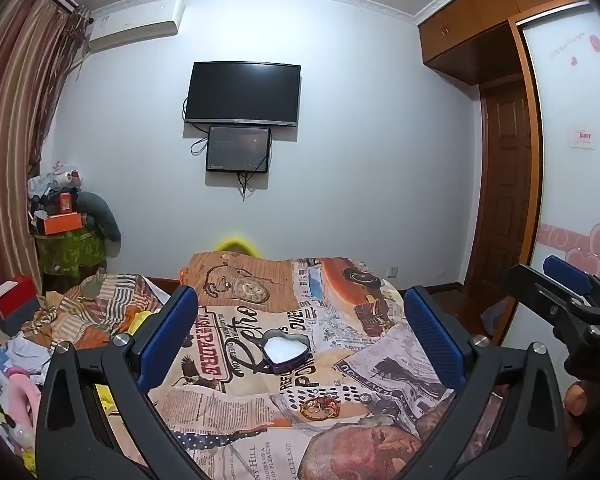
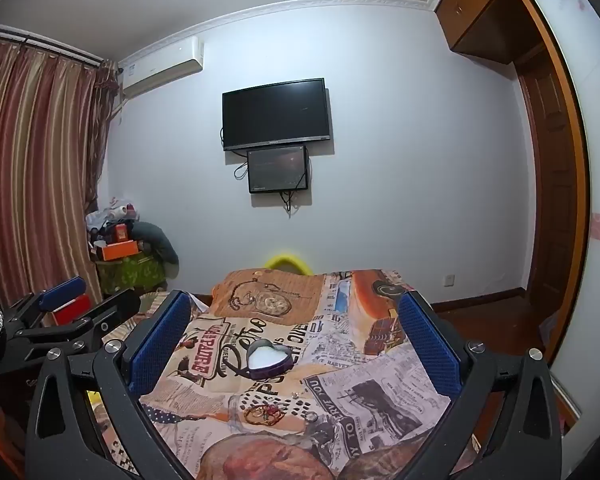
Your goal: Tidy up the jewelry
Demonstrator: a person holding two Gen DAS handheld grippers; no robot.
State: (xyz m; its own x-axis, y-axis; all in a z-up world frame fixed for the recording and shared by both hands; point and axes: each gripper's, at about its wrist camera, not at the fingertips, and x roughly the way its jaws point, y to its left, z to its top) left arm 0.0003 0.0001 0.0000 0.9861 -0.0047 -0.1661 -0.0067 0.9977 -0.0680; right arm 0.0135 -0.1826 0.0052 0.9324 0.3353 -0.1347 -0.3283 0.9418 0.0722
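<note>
Here is the jewelry: a gold bangle with red bits (image 1: 318,407) lies on the printed cloth (image 1: 240,392), close to the near edge, with a small ring (image 1: 365,399) just to its right and something tiny and pale a bit farther back, too small to name. Beyond them, near the middle of the cloth, sits the heart-shaped box (image 1: 286,352), lid off, white lining showing and, as far as I can tell, nothing in it. So the sorting looks barely begun: every piece in sight is loose on the cloth, and the box waits.

Now the tools. The left gripper (image 1: 300,340) hovers above the near edge, pointing almost level with a slight dip, blue pads spread wide, nothing between them but open air over the box and bangle. The right gripper (image 2: 296,340) sits alongside, same near-level aim, fingers just as far apart and gripping nothing. In the left view it shows at the right edge, with part of a hand (image 1: 576,400) beneath it. Both frame the same patch, well short of touching any piece.
</note>
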